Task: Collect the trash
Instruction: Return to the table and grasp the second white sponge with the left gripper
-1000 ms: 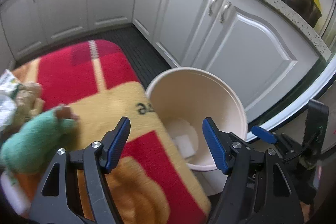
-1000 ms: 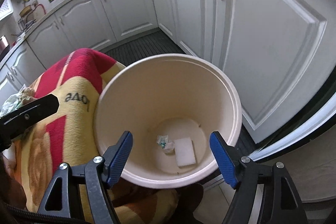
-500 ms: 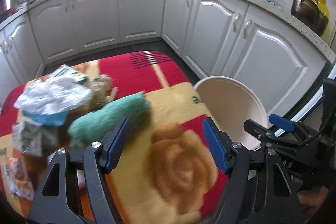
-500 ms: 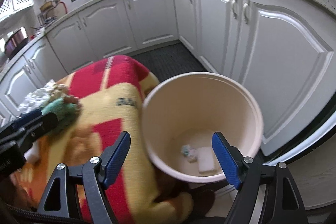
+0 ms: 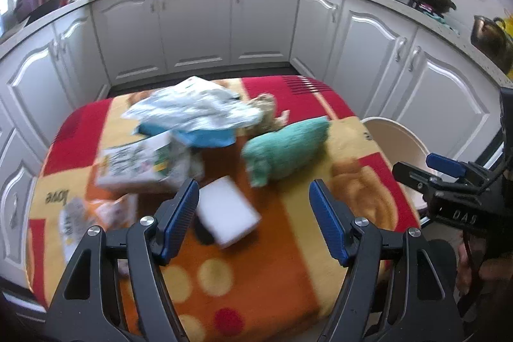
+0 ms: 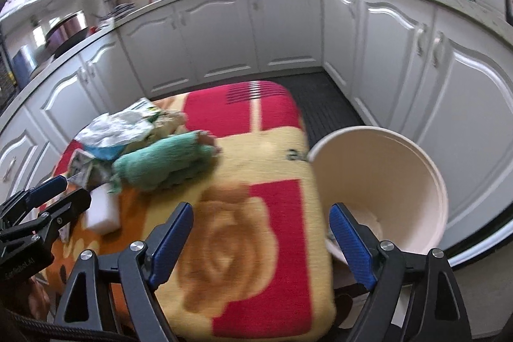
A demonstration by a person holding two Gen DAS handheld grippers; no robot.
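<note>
the left claw (image 5: 253, 213) is wide with nothing in it. the white block (image 5: 227, 215) lies on the table (image 5: 288, 278), right under and between its two fingers, a bit toward the left one. its long side runs slanted across the gap. the right claw (image 6: 261, 237) is opening, also with nothing in it, and hangs over bare blanket beside the bin (image 6: 400, 156). so the left claw is nearer the block, and i think it should go down for it.
</note>
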